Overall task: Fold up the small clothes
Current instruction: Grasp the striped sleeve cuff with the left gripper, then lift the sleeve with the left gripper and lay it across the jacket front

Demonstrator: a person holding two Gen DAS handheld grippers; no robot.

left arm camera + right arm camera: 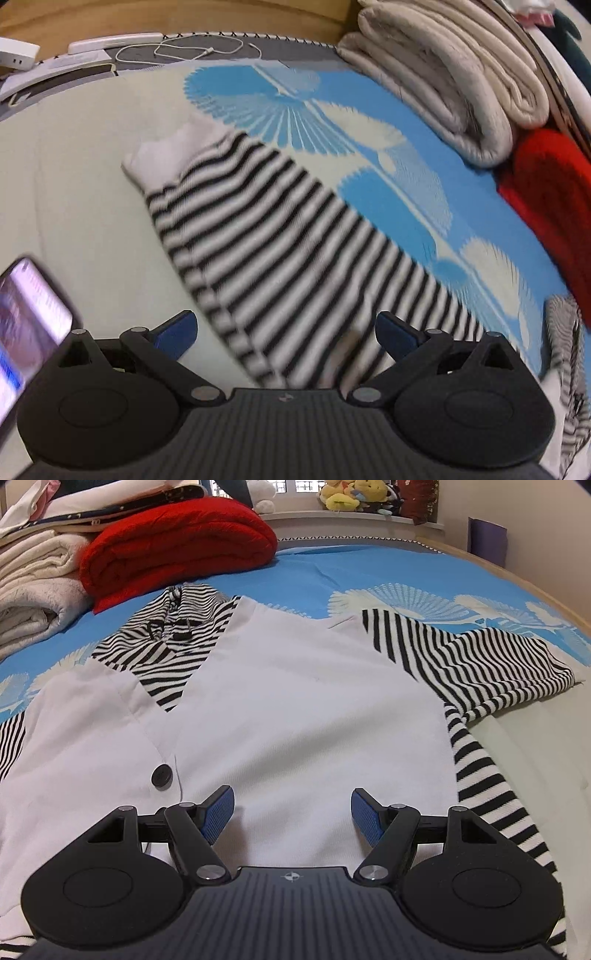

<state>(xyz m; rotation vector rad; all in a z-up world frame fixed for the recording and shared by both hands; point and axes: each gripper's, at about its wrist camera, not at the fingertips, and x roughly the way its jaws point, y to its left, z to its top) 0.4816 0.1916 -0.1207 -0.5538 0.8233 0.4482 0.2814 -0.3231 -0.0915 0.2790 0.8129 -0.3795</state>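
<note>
A small white cardigan [295,701] with black-and-white striped sleeves and hood lies flat on the bed. Its right striped sleeve [480,664] is spread out to the side, and a black button [162,776] shows on the front. My right gripper [293,814] hovers open over the white body, nothing between its blue pads. In the left wrist view the other striped sleeve [277,240] stretches out diagonally, its white cuff [173,155] at the far end. My left gripper [286,334] is open just above the near part of this sleeve; the picture is blurred.
Folded cream blankets [443,81] and a folded red blanket [177,542] are stacked at the bed's far side. A lit phone [26,321] lies at the left. Chargers and a white cable [184,50] sit at the bed's edge. Plush toys [351,494] line the windowsill.
</note>
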